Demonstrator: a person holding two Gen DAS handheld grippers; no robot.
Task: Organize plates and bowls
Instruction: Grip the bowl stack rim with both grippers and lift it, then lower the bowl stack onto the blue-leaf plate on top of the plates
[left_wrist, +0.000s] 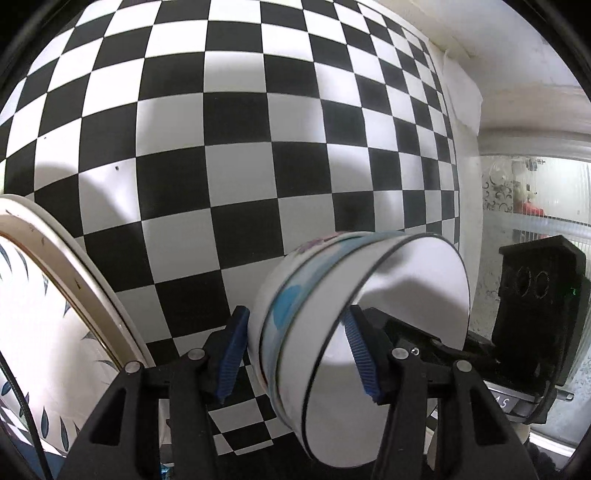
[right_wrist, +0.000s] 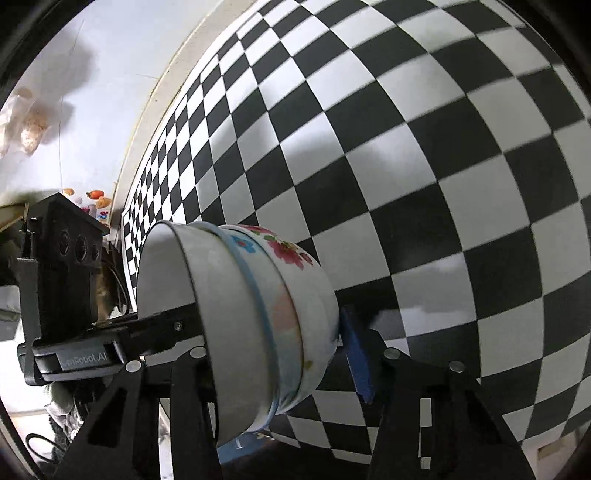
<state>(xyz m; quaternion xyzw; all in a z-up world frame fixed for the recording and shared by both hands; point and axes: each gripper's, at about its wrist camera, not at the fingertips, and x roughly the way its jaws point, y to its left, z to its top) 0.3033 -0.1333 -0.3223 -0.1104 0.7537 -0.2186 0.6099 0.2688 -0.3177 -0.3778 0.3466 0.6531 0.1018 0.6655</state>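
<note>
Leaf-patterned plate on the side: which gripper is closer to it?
Left. The plate lies right beside the left gripper; the right gripper is farther, across the bowl stack both are gripping.

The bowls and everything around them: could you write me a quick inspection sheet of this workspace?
Surface: checkered black-and-white cloth.
Job's things: nested stack of bowls, tipped on its side; leaf-patterned plate at left.
Clutter: nothing seen.
Grippers: left hand-held gripper and right hand-held gripper each span the stack; contact unclear.
Cables: black cable at lower left in the right wrist view.
Surroundings: white wall.
</note>
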